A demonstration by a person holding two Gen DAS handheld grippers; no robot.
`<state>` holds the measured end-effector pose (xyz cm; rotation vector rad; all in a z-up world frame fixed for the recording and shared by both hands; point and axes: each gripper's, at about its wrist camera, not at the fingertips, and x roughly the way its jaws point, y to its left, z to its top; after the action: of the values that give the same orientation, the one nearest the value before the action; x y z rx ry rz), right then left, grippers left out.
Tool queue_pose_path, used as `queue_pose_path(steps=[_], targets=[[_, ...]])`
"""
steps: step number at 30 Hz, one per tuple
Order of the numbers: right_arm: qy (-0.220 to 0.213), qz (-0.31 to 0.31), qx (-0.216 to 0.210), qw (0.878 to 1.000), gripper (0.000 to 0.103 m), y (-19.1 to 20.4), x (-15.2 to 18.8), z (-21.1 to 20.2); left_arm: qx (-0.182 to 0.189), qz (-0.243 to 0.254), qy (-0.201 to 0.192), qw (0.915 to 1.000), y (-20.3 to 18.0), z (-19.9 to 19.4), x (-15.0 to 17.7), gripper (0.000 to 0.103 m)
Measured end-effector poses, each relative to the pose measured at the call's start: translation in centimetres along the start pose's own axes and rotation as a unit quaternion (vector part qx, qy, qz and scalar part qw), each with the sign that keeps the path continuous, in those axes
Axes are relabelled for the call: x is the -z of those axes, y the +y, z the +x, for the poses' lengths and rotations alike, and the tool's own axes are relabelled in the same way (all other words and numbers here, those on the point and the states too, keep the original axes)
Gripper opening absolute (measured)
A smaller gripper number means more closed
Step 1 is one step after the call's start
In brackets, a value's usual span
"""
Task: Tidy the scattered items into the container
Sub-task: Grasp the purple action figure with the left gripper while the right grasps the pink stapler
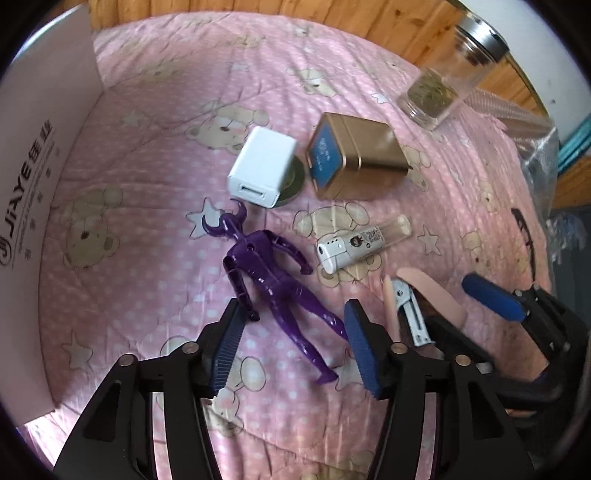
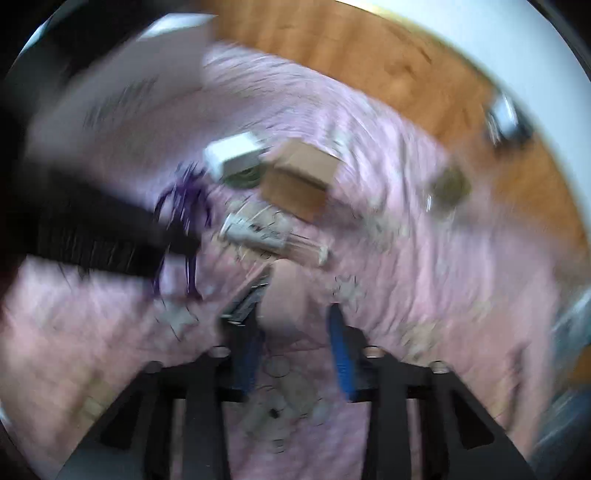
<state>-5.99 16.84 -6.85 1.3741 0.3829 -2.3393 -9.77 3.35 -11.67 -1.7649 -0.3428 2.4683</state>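
A pink quilt [image 1: 155, 155] printed with bears and stars covers the surface, with a wooden wall [image 1: 332, 22] behind it. Taking the 1 gold tin [image 1: 354, 157] as landmark: 1 white charger [image 1: 262, 171] lies just left of it, propped on 1 dark disc [image 1: 295, 181]; 1 purple figure [image 1: 269, 273] lies on its back below and left; 1 white lighter [image 1: 362, 243] lies just below; 1 pink stapler [image 1: 417, 306], open, lies further below; 1 glass jar [image 1: 450, 70] tilts well above and right; the white box [image 1: 40, 192] stands far left. The left gripper [image 1: 295, 347] hovers with jaws spread around the figure's legs, holding nothing. The right gripper [image 2: 295, 354], badly blurred, is spread at the stapler, apparently without clamping it.
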Motion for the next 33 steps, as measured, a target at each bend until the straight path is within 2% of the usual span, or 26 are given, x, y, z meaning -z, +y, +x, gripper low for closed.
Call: queue_pose_path(steps=[2,5,7,8,11,16,19,22,25,27,29,31,33], targets=[[0.012,0.074,-0.065,0.995,0.055,-2.0,0.2,0.3,-0.015,0.013,-0.006,0.9998,-0.6,0.2,0.0,0.06],[0.025,0.157,-0.144,0.977,0.055,-3.9,0.8,1.1,-0.033,0.03,-0.018,0.9989,-1.0,0.4,0.0,0.059],[0.026,0.179,-0.173,0.968,0.055,-4.1,1.1,1.4,-0.038,0.037,-0.025,0.9983,-0.9,0.4,0.0,0.053],[0.027,0.185,-0.179,0.966,0.055,-4.1,1.2,1.7,-0.04,0.037,-0.028,0.9981,-0.7,0.3,0.0,0.048],[0.036,0.19,-0.184,0.964,0.054,-3.3,1.9,1.9,-0.032,0.028,-0.029,0.9986,0.0,0.1,-0.2,0.042],[0.032,0.166,-0.173,0.97,0.055,-1.4,1.2,3.0,-0.01,0.009,-0.029,0.9995,1.1,-0.3,-0.5,0.026],[0.025,0.121,-0.159,0.979,0.05,0.5,0.8,2.9,0.006,-0.005,-0.031,0.9995,1.7,-0.9,-0.7,0.018],[0.021,0.106,-0.158,0.982,0.044,1.7,0.6,2.6,0.015,-0.015,-0.035,0.9992,2.5,-1.4,-0.9,0.018],[0.007,0.087,-0.139,0.986,0.043,2.6,0.1,1.7,0.015,-0.014,-0.041,0.999,2.8,-1.8,-0.9,0.018],[-0.008,0.055,-0.099,0.994,0.043,3.2,-0.3,1.1,-0.006,0.003,-0.048,0.9988,2.6,-2.3,-0.9,0.018],[-0.021,0.005,-0.041,0.999,0.043,4.4,-0.8,0.5,-0.049,0.038,-0.061,0.9962,2.0,-2.7,-0.7,0.018],[-0.028,-0.055,0.025,0.998,0.043,5.5,-0.7,0.2,-0.084,0.074,-0.071,0.9912,1.1,-2.8,-0.5,0.018],[-0.024,-0.086,0.052,0.995,0.043,5.3,0.1,0.0,-0.086,0.08,-0.066,0.9908,1.1,-2.5,-0.5,0.018]])
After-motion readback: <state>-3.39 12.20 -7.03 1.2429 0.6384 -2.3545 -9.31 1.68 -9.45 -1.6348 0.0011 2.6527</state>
